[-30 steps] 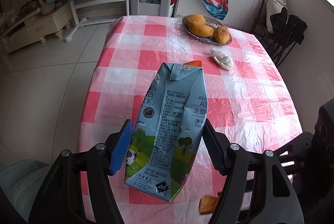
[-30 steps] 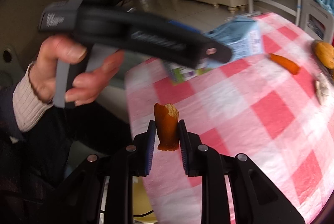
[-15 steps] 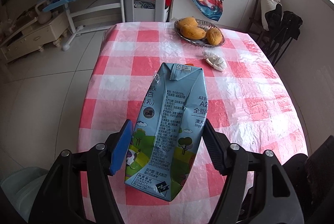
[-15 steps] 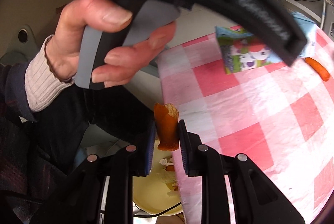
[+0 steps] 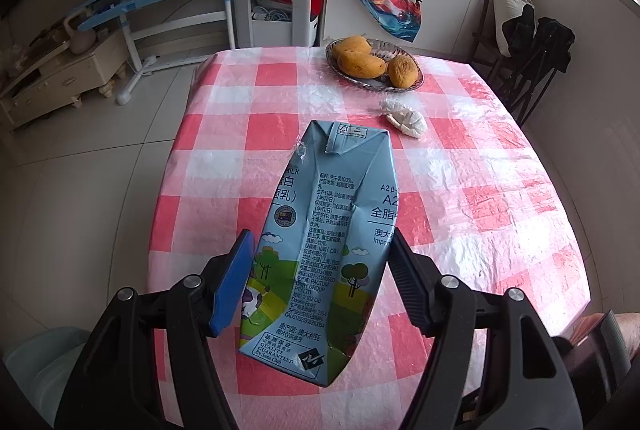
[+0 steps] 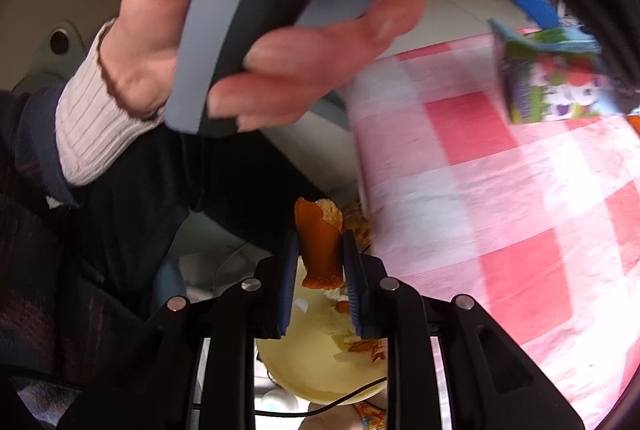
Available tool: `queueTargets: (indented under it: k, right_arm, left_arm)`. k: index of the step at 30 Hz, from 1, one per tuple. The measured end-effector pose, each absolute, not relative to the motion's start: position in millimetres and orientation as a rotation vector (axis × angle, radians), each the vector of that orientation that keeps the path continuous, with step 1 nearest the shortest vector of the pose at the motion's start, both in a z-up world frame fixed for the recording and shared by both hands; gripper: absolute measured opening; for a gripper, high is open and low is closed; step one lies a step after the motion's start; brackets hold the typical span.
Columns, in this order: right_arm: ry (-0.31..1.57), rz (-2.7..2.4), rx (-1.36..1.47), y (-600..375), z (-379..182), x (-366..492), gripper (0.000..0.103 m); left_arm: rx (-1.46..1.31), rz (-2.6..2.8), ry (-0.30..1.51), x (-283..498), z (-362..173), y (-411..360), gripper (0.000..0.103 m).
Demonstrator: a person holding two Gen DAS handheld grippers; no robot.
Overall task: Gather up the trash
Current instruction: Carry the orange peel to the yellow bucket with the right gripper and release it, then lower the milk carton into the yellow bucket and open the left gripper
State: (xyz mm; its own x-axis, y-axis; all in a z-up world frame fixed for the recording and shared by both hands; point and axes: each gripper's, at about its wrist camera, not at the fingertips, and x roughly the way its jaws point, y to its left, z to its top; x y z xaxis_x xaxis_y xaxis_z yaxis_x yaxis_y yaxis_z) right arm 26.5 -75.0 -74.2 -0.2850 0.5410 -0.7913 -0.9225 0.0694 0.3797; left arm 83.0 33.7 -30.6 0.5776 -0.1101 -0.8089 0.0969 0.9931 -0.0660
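Observation:
My left gripper (image 5: 320, 250) is shut on a crumpled light-blue milk carton (image 5: 332, 230) and holds it above the red-and-white checked table (image 5: 460, 189). The carton also shows at the upper right of the right wrist view (image 6: 556, 85). My right gripper (image 6: 318, 250) is shut on a piece of orange peel (image 6: 318, 242) and holds it beyond the table's edge, above a pale yellow bin (image 6: 316, 366) that has scraps inside. A crumpled white wrapper (image 5: 404, 117) lies on the table near the fruit dish.
A glass dish (image 5: 414, 83) with mangoes (image 5: 360, 63) stands at the table's far side. The person's hand (image 6: 248, 29) on the left gripper's handle fills the top of the right wrist view. A chair with dark clothes (image 5: 532, 45) stands at the right.
My left gripper has risen and pulled back with the carton, showing more of the table. My right gripper has carried the peel off the table's edge to above the yellow bin.

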Motion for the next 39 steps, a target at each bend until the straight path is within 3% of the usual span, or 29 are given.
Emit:
queueTargets:
  k: [2, 9, 20, 25, 39]
  right_arm:
    - [1.118, 1.538, -0.498, -73.0, -79.1, 20.6, 0.037]
    - [1.113, 1.518, -0.504, -74.3, -83.1, 8.0, 0.043]
    - [0.996, 1.342, -0.482, -92.7, -65.2, 5.1, 0.07]
    - [0.963, 1.225, -0.479, -105.4, -60.9, 6.9, 0.077]
    - [0.903, 0.94, -0.61, -123.1, -75.3, -14.9, 0.084]
  left_arm:
    - [-0.013, -0.121, 0.948, 83.2, -30.6, 33.8, 0.064]
    - [-0.012, -0.121, 0.945, 82.9, -29.7, 33.1, 0.064]
    - [0.006, -0.117, 0.935, 73.0, -26.9, 23.7, 0.064]
    - [0.005, -0.118, 0.941, 53.1, -31.7, 19.8, 0.064]
    - [-0.024, -0.124, 0.992, -34.1, -56.4, 12.5, 0.064]
